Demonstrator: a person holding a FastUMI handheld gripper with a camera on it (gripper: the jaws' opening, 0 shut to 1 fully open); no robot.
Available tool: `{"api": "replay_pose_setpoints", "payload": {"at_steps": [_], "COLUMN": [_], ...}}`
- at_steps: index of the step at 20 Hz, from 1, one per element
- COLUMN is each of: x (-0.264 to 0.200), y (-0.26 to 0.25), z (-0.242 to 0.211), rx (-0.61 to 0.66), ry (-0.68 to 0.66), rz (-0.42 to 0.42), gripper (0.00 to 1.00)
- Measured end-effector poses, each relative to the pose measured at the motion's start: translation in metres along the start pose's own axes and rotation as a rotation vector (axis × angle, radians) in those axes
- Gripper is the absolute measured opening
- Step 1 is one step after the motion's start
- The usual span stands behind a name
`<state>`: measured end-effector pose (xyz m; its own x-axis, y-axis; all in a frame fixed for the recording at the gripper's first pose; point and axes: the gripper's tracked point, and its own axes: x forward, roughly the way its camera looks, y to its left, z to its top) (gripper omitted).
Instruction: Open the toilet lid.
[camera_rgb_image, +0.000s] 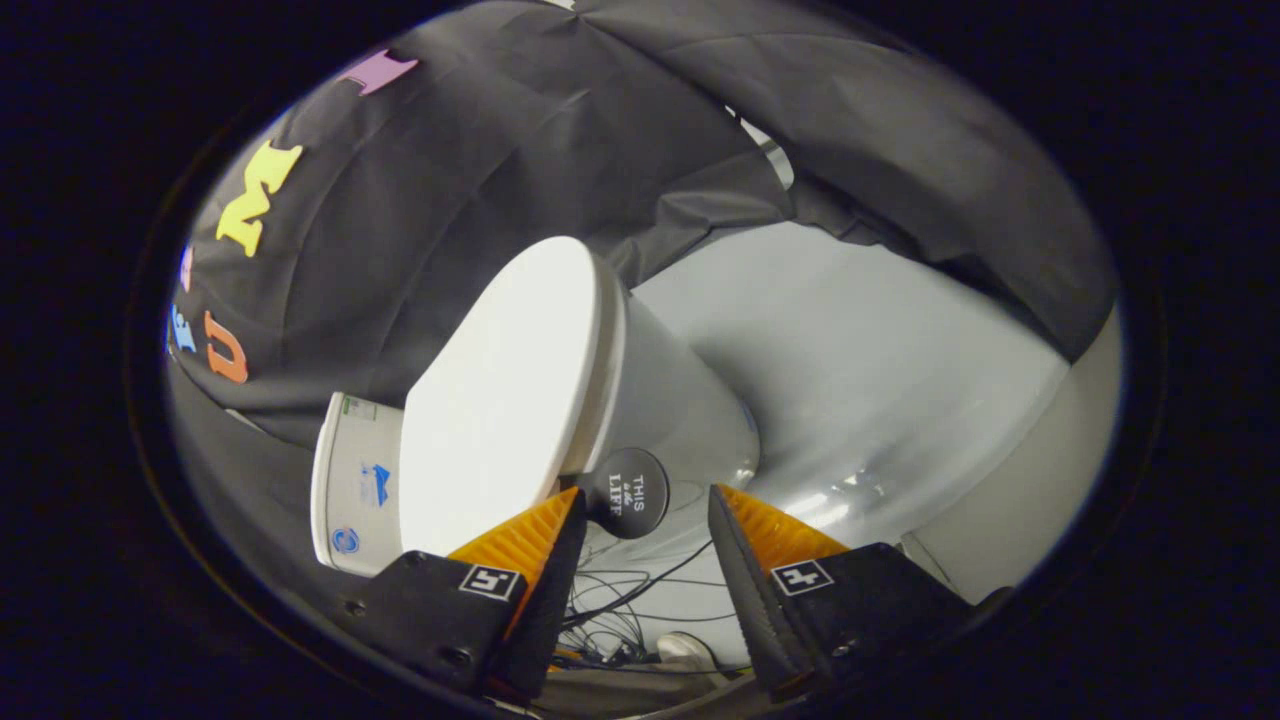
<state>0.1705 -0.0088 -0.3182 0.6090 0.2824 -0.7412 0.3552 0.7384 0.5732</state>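
Observation:
The view is rolled, so the white toilet appears tipped on its side. Its oval lid (500, 400) lies flat against the bowl (680, 410), and the tank (355, 485) sits behind it by the black cloth wall. A black round tab (640, 500) with white lettering sticks out at the lid's front rim. My gripper (647, 492) is open, and the tab lies between the two fingertips without either touching it. One fingertip (560, 520) is close beside the lid's edge; the other fingertip (745, 520) is over the floor next to the bowl.
The grey floor (880, 380) spreads beyond the bowl. Thin black cables (620, 600) lie on it between my fingers, with a pale rounded object (688, 650) near them. The black cloth wall (520, 150) hangs close behind the toilet.

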Motion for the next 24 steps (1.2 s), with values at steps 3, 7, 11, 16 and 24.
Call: {"api": "replay_pose_setpoints", "payload": {"at_steps": [3, 7, 11, 16, 24], "x": [0.005, 0.010, 0.010, 0.005, 0.002], "y": [0.004, 0.013, 0.011, 0.010, 0.012], "z": [0.003, 0.006, 0.009, 0.014, 0.017], "rx": [0.036, 0.059, 0.047, 0.061, 0.108], "ry": [0.004, 0.020, 0.021, 0.036, 0.027], "rz": [0.030, 0.057, 0.055, 0.082, 0.100], "gripper": [0.70, 0.55, 0.46, 0.31, 0.19]}}
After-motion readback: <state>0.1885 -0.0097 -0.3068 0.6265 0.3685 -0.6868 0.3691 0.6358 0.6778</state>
